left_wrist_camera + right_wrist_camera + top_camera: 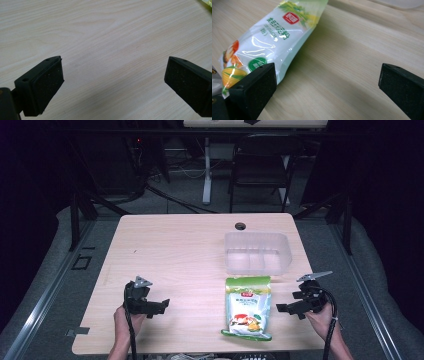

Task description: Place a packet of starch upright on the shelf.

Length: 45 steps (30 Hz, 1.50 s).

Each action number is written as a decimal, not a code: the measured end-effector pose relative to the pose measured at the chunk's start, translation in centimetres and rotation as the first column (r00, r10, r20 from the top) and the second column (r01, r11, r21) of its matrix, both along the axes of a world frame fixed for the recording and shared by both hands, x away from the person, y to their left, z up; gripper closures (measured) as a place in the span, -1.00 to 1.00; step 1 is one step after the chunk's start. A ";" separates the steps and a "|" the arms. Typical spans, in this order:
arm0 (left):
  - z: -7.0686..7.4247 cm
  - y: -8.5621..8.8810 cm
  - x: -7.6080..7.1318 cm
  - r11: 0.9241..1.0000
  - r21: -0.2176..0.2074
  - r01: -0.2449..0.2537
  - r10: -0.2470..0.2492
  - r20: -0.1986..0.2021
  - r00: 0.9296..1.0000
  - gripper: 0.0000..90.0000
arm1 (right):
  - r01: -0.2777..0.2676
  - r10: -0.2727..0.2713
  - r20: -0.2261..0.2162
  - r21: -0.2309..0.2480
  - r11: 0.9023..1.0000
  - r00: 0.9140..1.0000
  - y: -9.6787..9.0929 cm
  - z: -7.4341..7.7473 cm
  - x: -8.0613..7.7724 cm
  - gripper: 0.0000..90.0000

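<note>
A pouch [247, 308] lies flat on the desk [175, 250], its long side running away from the person, just in front of a clear tray [257, 252] that stands open-side up and looks bare inside, though its see-through walls make that hard to be sure of. Pouch and tray are near but apart, which fits the pouch being meant for the tray.

The right tool [281, 308] hovers just beside the pouch's right edge, jaws spread wide and holding nothing; in the right gripper view the pouch [269, 40] sits by the left jaw, so the tool seems lined up to close on that edge.

The left tool [165, 304] is well apart from the pouch on the other side, jaws also wide open and empty over bare wood, likely waiting to steady or help.
</note>
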<state>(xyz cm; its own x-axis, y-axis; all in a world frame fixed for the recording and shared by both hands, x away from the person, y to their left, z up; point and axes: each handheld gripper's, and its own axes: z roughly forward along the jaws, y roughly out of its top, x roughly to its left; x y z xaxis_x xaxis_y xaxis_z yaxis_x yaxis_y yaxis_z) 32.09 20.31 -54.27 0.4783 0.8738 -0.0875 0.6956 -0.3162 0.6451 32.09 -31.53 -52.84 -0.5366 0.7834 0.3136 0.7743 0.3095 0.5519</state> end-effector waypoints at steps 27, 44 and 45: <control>0.0 -0.3 0.0 1.000 0.010 0.018 -0.018 -0.002 1.000 -0.95 | -0.039 0.044 -0.060 0.070 0.997 0.997 4.2 -1.2 4.5 -0.80; 0.0 -0.4 0.0 0.999 0.020 0.028 -0.028 0.002 1.000 -0.95 | -0.052 0.057 -0.094 0.055 0.997 0.994 6.2 -2.0 5.9 -0.31; 0.0 -0.4 0.0 0.999 0.021 0.029 -0.029 0.002 1.000 -0.95 | -0.052 0.058 -0.094 0.062 0.997 0.994 6.2 -2.1 5.9 -0.25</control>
